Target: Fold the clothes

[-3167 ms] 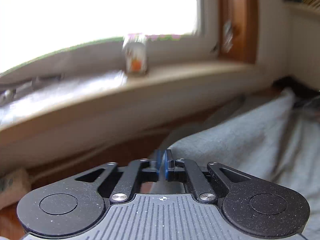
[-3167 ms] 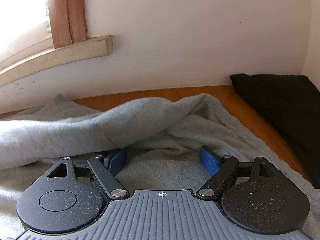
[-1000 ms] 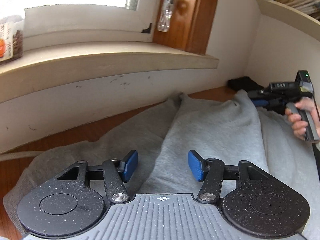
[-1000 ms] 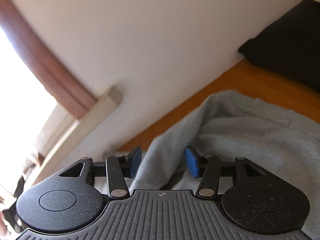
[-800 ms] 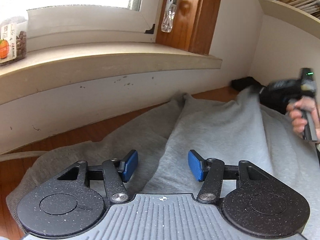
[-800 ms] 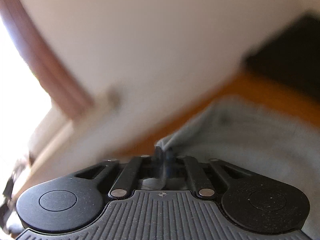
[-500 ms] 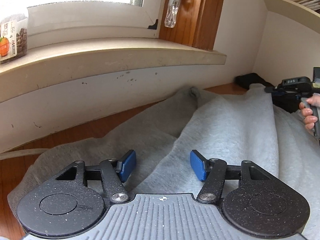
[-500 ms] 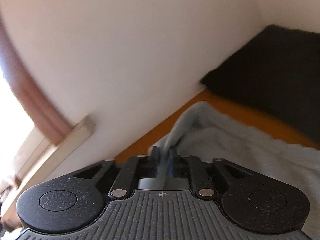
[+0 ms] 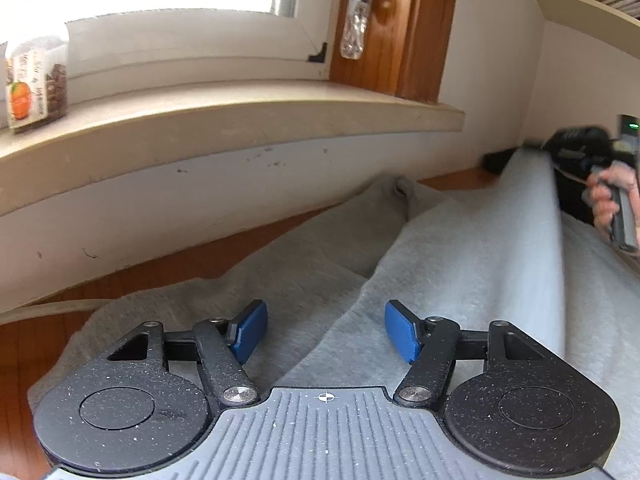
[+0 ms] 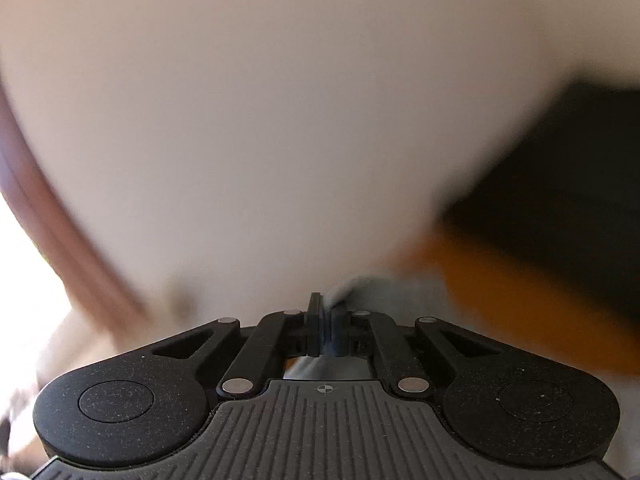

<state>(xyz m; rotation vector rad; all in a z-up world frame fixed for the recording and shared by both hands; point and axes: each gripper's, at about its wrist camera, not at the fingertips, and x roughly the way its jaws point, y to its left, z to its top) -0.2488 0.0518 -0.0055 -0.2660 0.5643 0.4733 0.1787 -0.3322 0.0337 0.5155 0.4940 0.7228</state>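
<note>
The soft grey fleece garment lay spread on the orange-brown wooden counter below the window sill, one edge raised in a ridge at the far right. The right hand-held gripper was clamped on that edge, while the left hand-held gripper hovered over the near cloth, jaws apart and empty. I judged a fold under way, with flattening and further folds left

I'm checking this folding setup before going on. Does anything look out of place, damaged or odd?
Nothing looks damaged or spilled. The grey sweatshirt lies rumpled on the wooden surface, one edge lifted by the right gripper, which is shut on it. The left gripper hovers open over the fabric. The right wrist view is motion-blurred, so detail there is unclear.
</note>
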